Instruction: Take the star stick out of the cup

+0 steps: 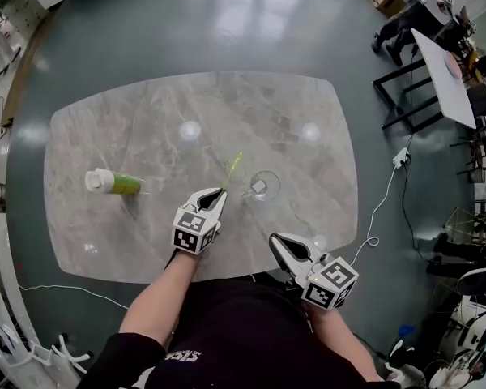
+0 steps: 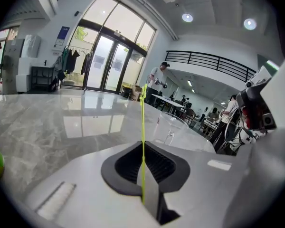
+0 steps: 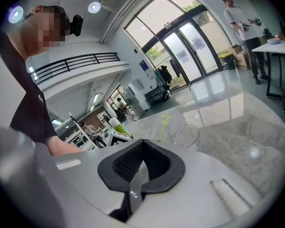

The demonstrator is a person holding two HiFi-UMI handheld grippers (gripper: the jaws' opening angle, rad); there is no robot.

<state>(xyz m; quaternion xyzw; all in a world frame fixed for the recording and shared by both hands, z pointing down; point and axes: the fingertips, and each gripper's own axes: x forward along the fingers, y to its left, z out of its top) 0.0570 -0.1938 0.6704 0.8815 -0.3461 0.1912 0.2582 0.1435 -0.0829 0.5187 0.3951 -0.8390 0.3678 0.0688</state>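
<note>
The right gripper (image 1: 274, 237) hangs nearest the person, over the near edge of the marble table (image 1: 186, 104). Its jaws are pressed together with nothing between them. Ahead of it and to its left, the left gripper (image 1: 221, 191) is clamped on the star stick (image 1: 233, 168) – the thin yellow-green rod runs out from between the closed pads, and its star end points away from the jaws. The stick is outside the cup (image 1: 263, 186), a clear glass standing on the table just ahead and right of the left gripper's tips, apart from the stick. Well off to the left gripper's left, a white-and-green bottle (image 1: 113, 182) lies on its side.
</note>
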